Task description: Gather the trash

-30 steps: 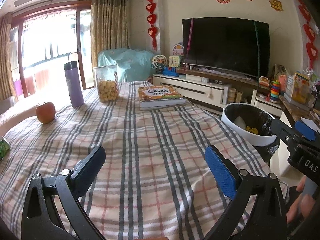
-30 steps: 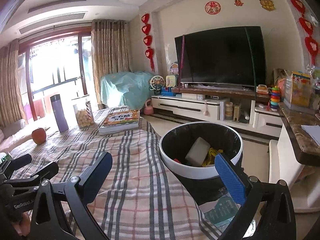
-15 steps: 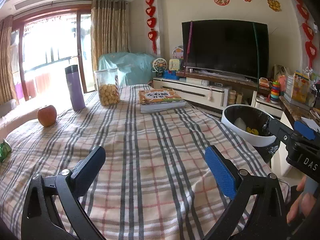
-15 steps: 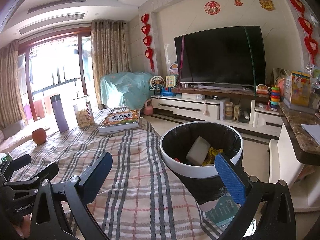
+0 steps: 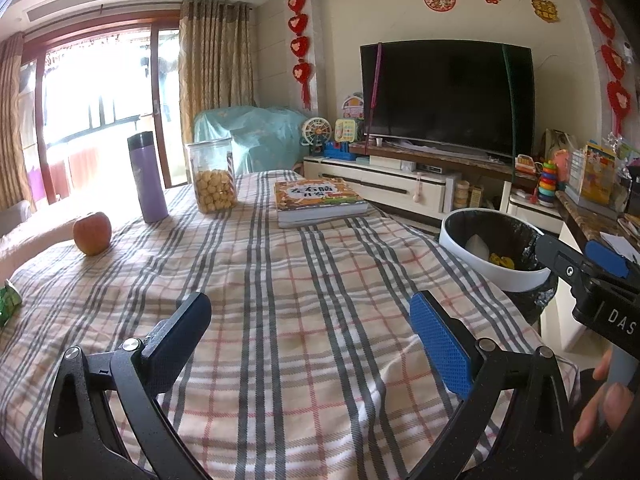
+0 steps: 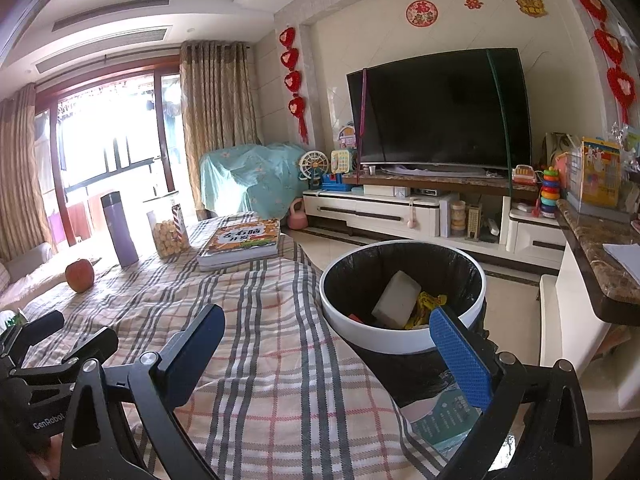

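Note:
A white trash bin [image 6: 404,342] with a black liner stands beside the table's right edge, holding a white block [image 6: 396,298] and a yellow wrapper [image 6: 428,306]. The same bin [image 5: 500,276] shows at the right in the left wrist view. A green wrapper [image 5: 7,304] lies on the checked tablecloth [image 5: 280,300] at the far left edge. My left gripper [image 5: 310,334] hovers open over the cloth with nothing between its fingers. My right gripper [image 6: 326,350] is open and empty near the bin's near rim.
At the table's far end stand a purple flask [image 5: 146,178], a jar of snacks [image 5: 212,178], an apple [image 5: 92,233] and a stack of books [image 5: 318,202]. A TV cabinet [image 6: 400,212] lies beyond, and a stone counter [image 6: 596,256] is at the right.
The left wrist view has risen and tilted up slightly, so the table items sit a little lower in frame. The right gripper has barely moved. Both stay open.

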Action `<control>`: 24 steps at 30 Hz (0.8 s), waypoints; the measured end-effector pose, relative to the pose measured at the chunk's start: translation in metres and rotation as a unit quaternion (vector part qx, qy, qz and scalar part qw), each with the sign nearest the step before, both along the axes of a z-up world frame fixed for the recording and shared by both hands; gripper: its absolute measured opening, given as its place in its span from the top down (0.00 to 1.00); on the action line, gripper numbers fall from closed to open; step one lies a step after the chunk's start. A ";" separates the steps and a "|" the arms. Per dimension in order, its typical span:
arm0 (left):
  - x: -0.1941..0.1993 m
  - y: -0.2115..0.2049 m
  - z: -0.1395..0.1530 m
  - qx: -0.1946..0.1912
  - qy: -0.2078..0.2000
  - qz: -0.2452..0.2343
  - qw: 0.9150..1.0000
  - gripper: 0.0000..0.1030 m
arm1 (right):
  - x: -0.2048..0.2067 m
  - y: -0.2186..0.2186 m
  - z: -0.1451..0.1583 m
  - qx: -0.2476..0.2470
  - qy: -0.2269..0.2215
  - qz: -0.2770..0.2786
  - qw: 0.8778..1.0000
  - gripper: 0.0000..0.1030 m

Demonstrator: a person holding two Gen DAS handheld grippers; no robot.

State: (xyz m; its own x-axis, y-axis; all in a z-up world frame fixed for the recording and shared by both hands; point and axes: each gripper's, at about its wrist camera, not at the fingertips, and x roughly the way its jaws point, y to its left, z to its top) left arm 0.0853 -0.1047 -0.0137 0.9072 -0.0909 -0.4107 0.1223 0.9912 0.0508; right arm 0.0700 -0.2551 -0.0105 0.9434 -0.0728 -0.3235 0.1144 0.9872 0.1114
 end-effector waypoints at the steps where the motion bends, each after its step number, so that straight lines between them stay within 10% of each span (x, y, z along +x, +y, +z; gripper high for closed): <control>1: 0.000 0.000 0.000 0.000 0.000 0.000 1.000 0.01 | 0.000 -0.001 0.000 -0.001 0.000 0.000 1.000 0.00; 24: 0.000 -0.001 0.000 0.001 0.001 -0.002 1.000 0.01 | -0.001 0.002 0.000 0.001 0.000 0.000 1.000 0.00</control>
State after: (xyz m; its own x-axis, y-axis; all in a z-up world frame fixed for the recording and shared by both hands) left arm 0.0854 -0.1058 -0.0138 0.9061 -0.0934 -0.4127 0.1256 0.9907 0.0516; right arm 0.0691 -0.2536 -0.0102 0.9435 -0.0724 -0.3232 0.1149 0.9868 0.1143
